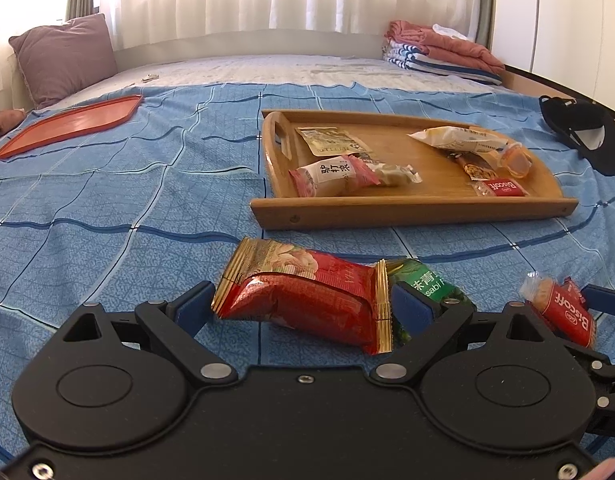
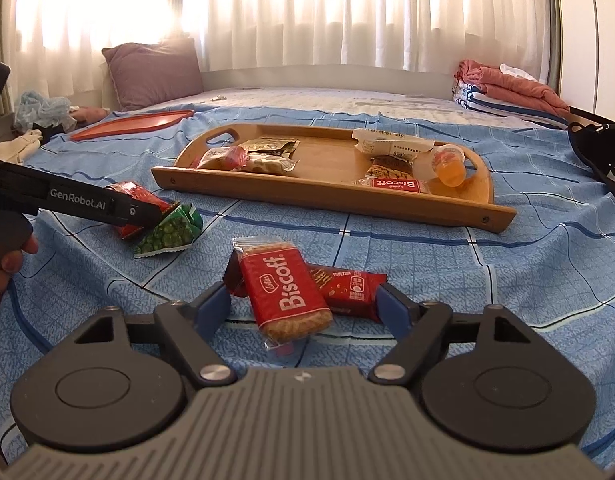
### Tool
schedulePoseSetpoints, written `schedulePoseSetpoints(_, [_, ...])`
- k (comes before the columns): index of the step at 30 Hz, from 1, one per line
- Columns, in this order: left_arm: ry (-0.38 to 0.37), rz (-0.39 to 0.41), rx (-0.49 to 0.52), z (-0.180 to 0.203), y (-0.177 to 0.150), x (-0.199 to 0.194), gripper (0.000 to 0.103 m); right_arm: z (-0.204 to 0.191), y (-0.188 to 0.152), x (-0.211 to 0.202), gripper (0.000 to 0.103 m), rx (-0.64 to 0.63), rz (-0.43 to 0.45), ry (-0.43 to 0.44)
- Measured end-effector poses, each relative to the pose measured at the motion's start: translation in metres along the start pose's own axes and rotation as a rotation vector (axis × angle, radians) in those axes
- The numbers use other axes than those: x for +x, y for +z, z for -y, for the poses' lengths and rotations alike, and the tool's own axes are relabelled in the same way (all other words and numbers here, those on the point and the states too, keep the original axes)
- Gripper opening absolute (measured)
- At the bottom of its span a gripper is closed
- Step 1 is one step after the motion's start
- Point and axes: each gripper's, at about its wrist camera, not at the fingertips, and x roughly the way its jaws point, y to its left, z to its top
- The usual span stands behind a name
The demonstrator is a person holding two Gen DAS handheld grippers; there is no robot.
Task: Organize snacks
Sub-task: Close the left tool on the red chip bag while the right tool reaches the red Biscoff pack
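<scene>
A wooden tray (image 1: 411, 210) (image 2: 331, 196) lies on the blue bedsheet and holds several snack packs and a small orange jelly cup (image 2: 451, 166). My left gripper (image 1: 305, 304) is open, its blue fingers on either side of a red-and-gold snack pack (image 1: 307, 292) lying on the sheet. A green wasabi-pea pack (image 1: 421, 280) (image 2: 169, 234) lies against its right end. My right gripper (image 2: 305, 304) is open around a red Biscoff pack (image 2: 285, 296) that lies partly on a dark red chocolate pack (image 2: 349, 288). The Biscoff pack also shows in the left wrist view (image 1: 563, 316).
An orange-red flat tray (image 1: 69, 124) (image 2: 133, 124) lies at the far left of the bed. A purple pillow (image 1: 63, 54) is behind it. Folded towels (image 1: 443, 54) are stacked at the far right. A black cap (image 1: 587, 132) lies right of the wooden tray.
</scene>
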Motion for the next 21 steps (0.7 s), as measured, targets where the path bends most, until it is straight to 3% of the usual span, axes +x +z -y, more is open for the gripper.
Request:
schedulePoseSetpoints(6, [-0.019,-0.006,-0.017,-0.002,0.001,0.002,0.087,-0.003,0.004,-0.012,0.072,-0.016,0.049,0.003])
schedulePoseSetpoints(14, [-0.009,0.021,0.006,0.000,0.003,-0.005,0.072,-0.009,0.006,-0.014,0.070,-0.032,0.042,0.002])
schedulePoseSetpoints(21, [-0.001,0.048,-0.001,-0.001,0.007,-0.017,0.070,-0.007,0.008,-0.017,0.079,-0.015,0.053,-0.017])
